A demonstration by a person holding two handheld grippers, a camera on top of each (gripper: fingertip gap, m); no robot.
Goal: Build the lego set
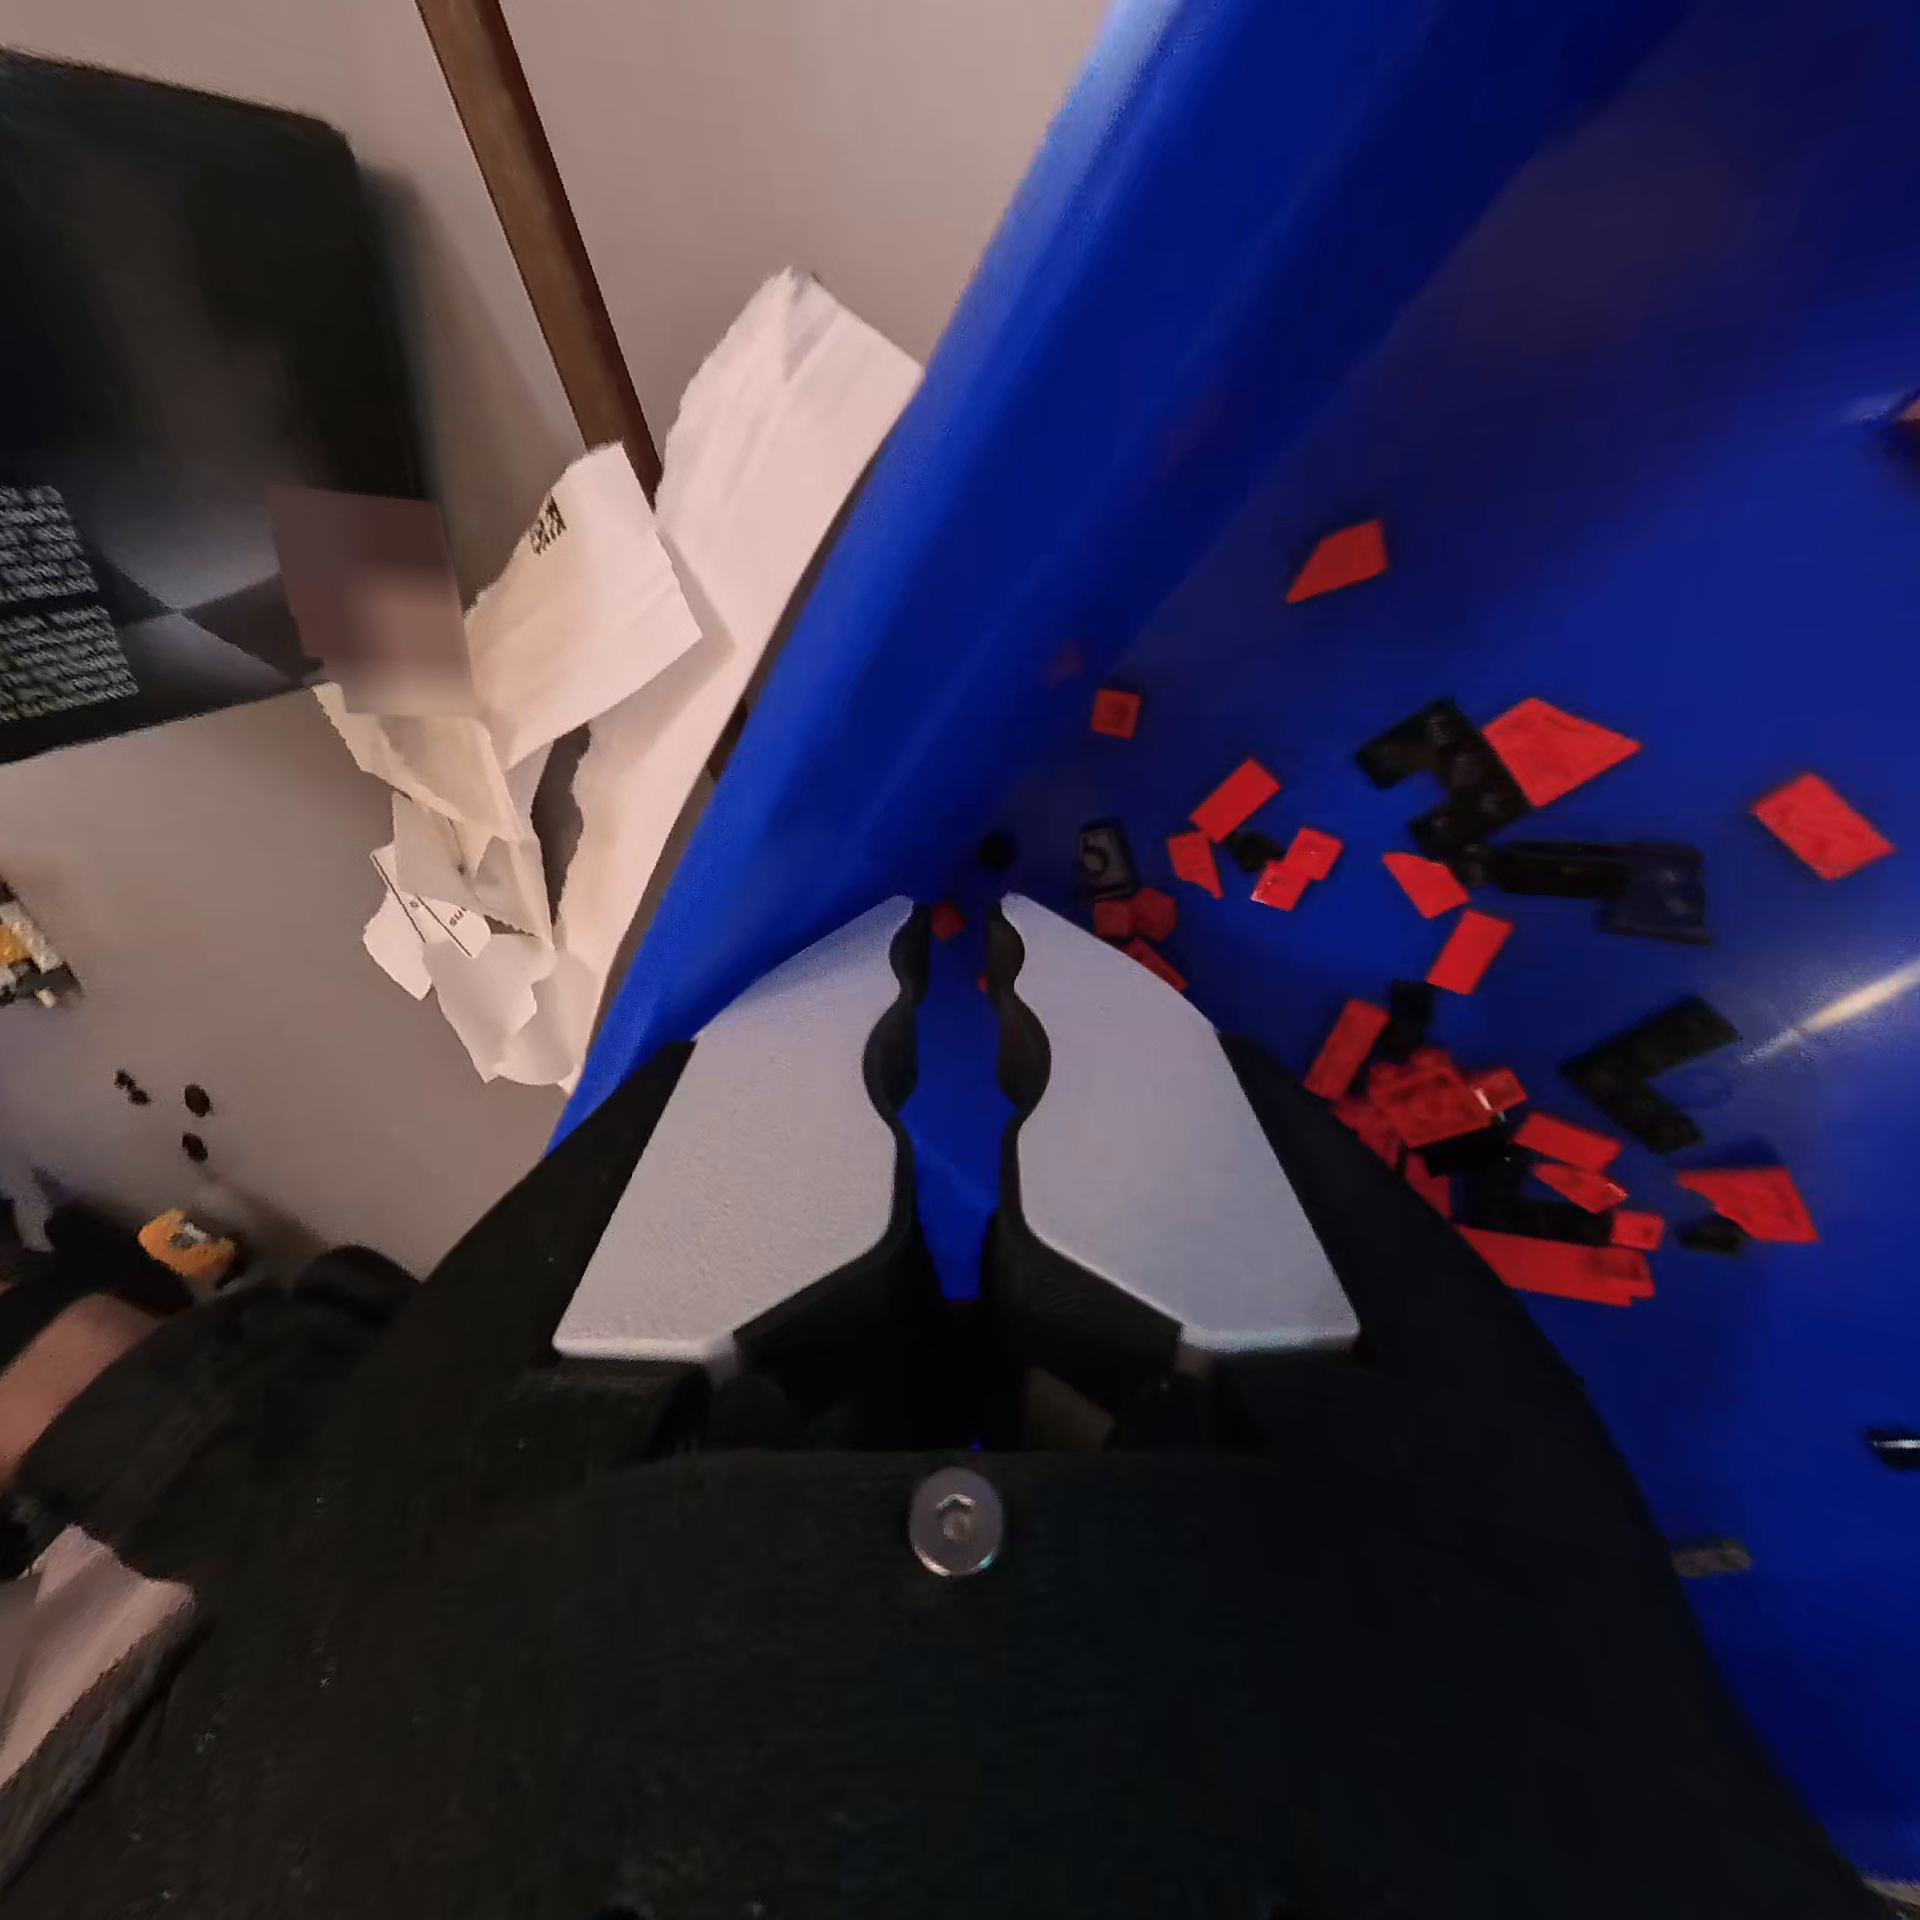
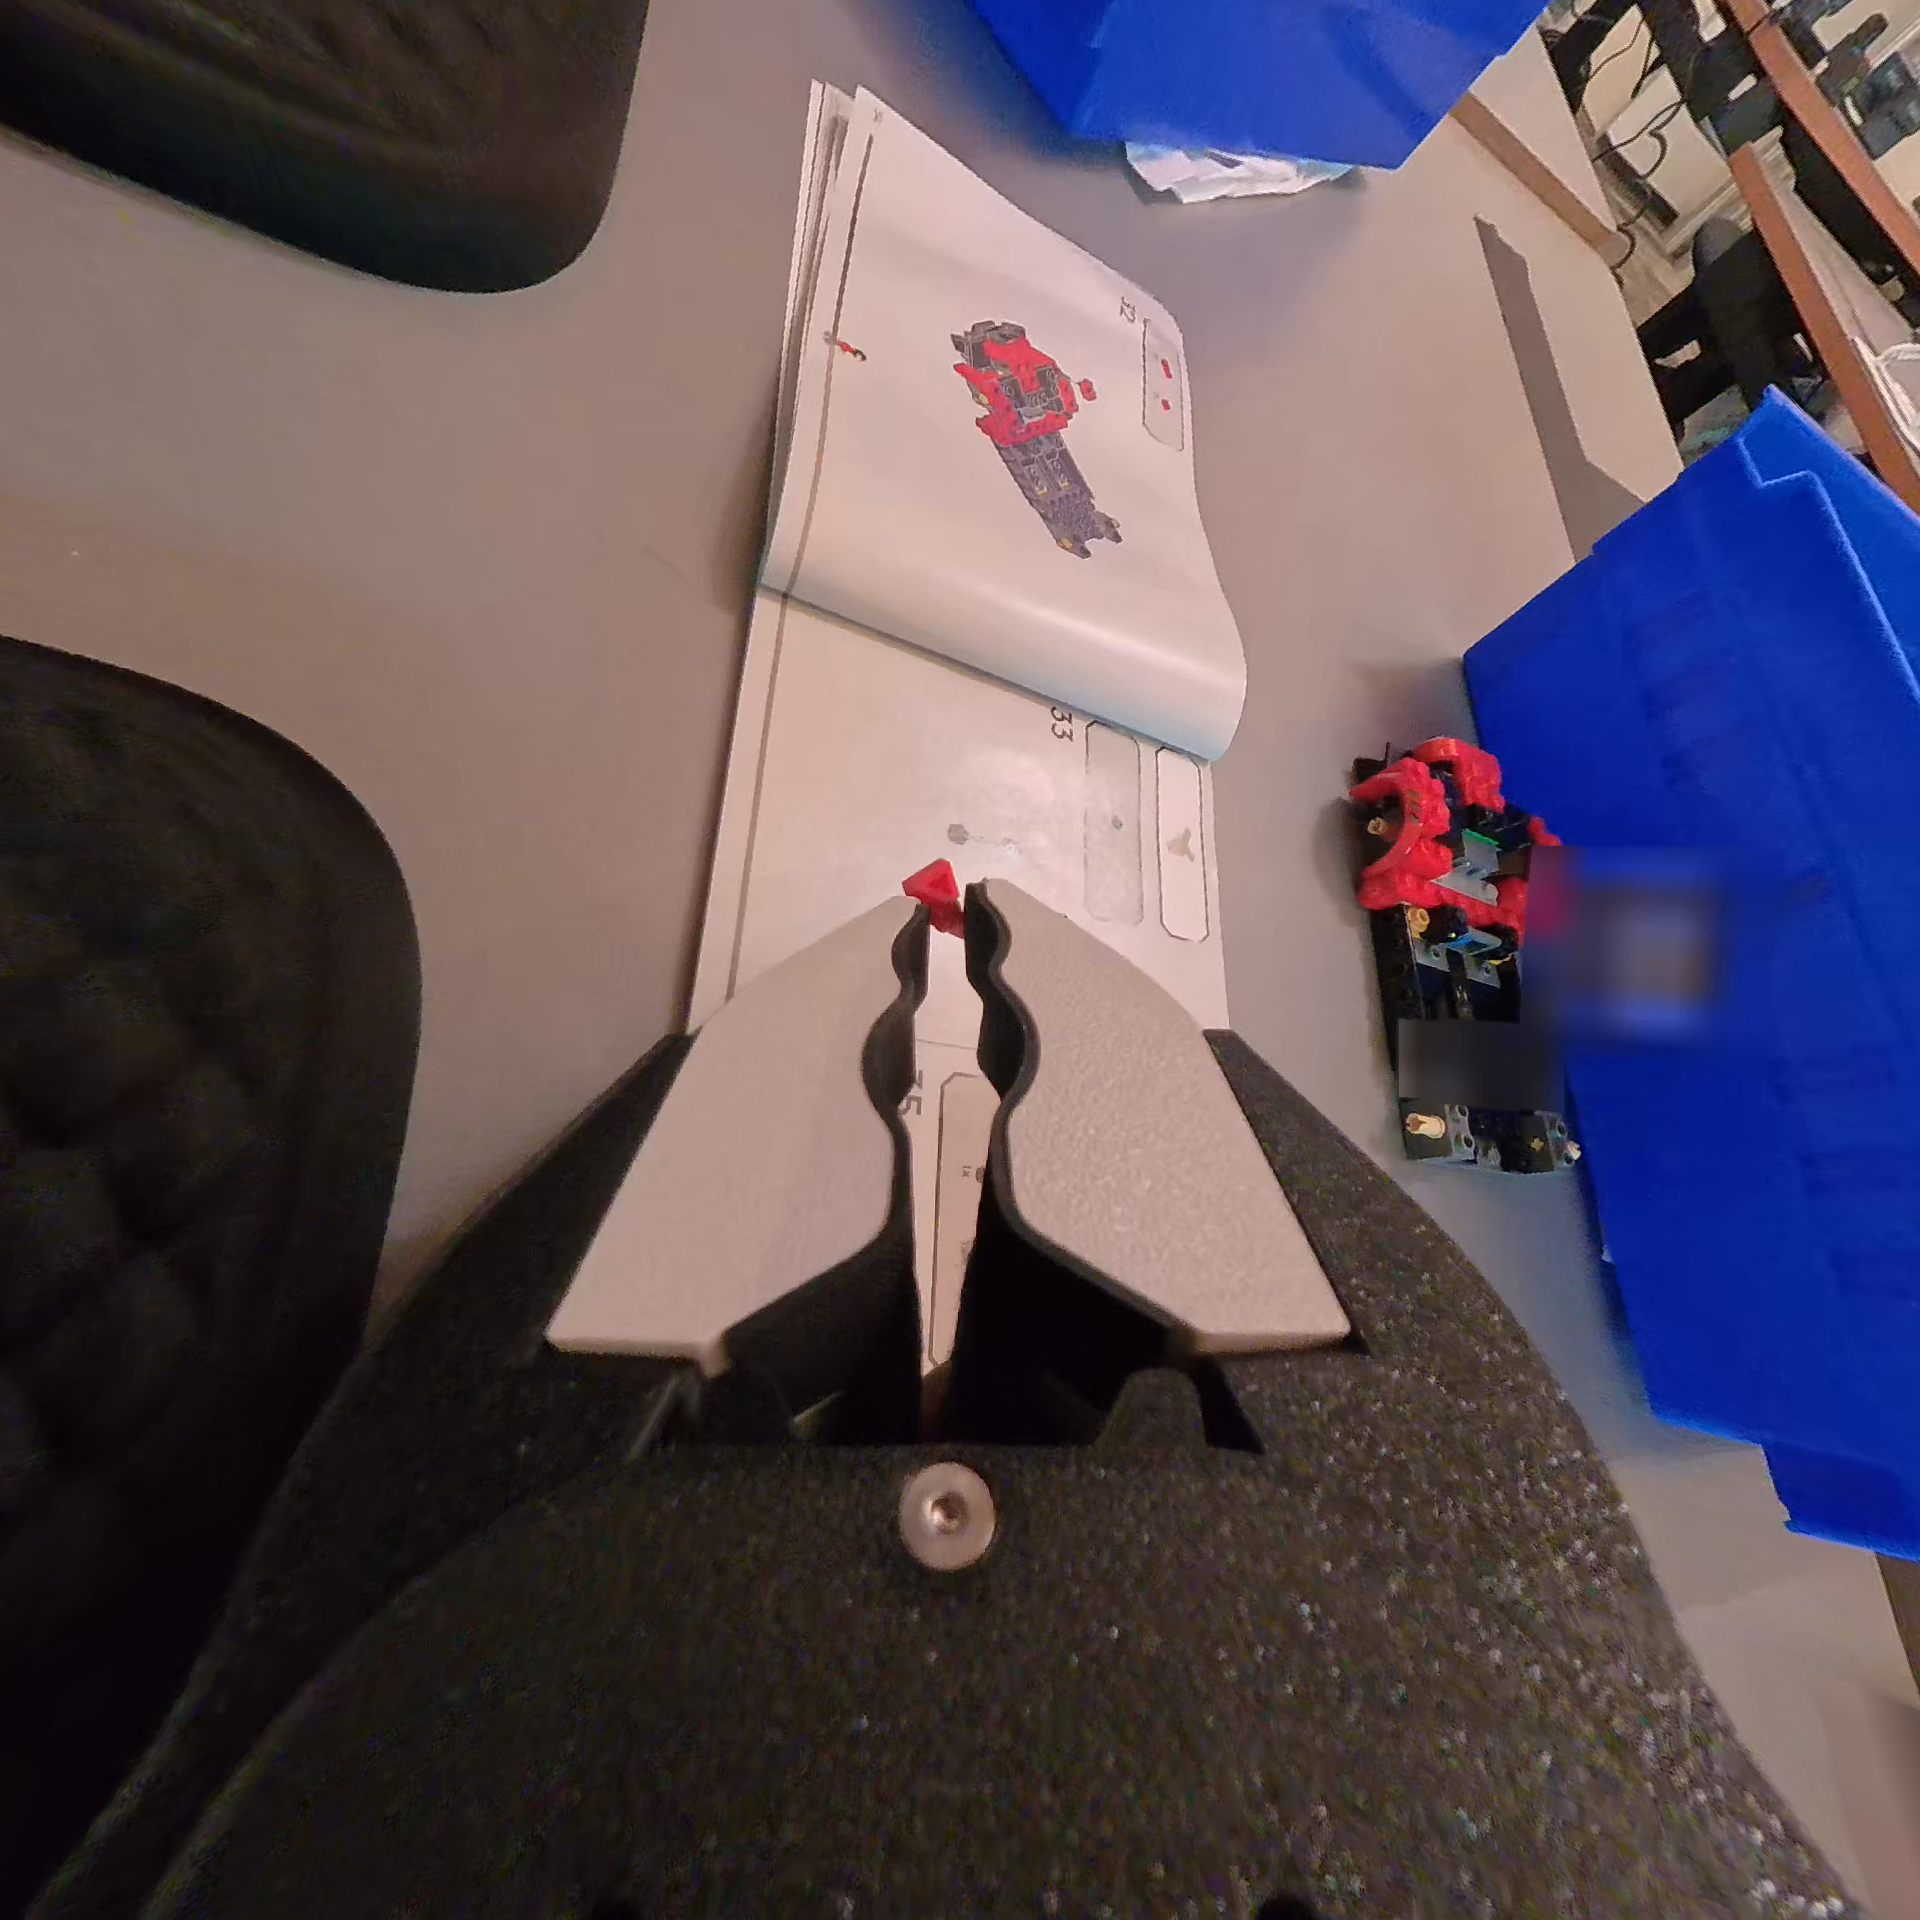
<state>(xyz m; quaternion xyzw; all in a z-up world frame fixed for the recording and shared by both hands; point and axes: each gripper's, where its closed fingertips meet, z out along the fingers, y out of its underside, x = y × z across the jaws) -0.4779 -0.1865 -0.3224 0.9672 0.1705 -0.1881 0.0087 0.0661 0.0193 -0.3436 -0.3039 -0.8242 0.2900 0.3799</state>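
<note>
Right gripper clamped on a red piece above the manual — left gripper pinching the blue bin's wall

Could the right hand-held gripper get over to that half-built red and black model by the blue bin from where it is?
Probably yes. The model lies on open table beside the blue bin, with nothing between. But the right hand-held gripper already pinches a small red piece.

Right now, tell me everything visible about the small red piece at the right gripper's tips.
The small red piece is a tiny bright-red plastic Lego element with an angled, roughly triangular top face. It is pinched between the very tips of the right gripper, sticking out past them, held above the open instruction booklet. Its underside is hidden.
</note>
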